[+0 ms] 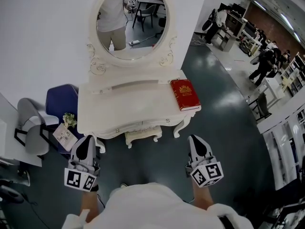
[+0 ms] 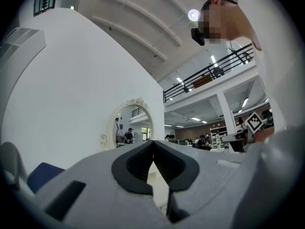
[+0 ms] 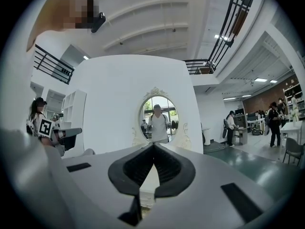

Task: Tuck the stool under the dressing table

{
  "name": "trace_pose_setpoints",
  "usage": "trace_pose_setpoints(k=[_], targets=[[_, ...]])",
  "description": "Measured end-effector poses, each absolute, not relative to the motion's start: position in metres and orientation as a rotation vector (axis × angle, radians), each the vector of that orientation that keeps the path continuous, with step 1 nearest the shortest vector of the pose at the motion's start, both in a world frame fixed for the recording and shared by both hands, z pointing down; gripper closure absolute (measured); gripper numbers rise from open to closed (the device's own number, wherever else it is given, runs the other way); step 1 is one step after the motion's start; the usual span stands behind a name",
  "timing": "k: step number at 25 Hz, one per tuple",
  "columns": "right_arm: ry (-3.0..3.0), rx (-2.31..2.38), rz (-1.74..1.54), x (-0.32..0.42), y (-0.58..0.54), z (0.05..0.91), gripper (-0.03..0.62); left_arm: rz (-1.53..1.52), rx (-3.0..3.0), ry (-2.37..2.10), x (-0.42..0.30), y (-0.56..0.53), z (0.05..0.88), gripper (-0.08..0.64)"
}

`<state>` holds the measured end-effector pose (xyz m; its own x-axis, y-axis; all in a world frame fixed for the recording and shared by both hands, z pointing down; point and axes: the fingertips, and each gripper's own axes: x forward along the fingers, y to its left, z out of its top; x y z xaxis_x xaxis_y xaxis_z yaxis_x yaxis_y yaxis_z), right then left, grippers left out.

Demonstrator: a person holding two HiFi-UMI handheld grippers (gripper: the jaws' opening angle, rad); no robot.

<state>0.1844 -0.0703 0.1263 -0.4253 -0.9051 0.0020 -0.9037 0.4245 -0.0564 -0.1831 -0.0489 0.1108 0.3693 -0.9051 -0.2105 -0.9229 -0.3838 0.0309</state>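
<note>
Dark floor: stool (image 1: pixel 142 136) seems mostly under the dressing table (image 1: pixel 128 106), so left gripper (image 1: pixel 86 140) and right gripper (image 1: pixel 195 140) hover clear, jaws pressed together, empty

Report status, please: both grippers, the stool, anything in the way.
Left gripper and right gripper shut, empty, short of the table. Stool mostly under dressing table, front edge showing. Nothing seen in its way.

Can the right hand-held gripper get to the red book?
Probably yes. The red book lies on the right end of the dressing table, and the right hand-held gripper hovers in front of it with nothing between.
</note>
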Motion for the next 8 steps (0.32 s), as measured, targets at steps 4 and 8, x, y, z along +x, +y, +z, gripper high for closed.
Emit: trace_pose_setpoints(k=[4,8], targets=[[2.621,-1.657,-0.057,0.1837,-0.0705,0.1217,0.591,0.307,-2.517,1.689,-0.1818,-0.0428,0.1079,0.545],[2.625,-1.63,-0.036,0.1762,-0.0698,0.1168,0.591,0.311,-2.506,1.693,-0.1847,-0.0382,0.105,0.545]])
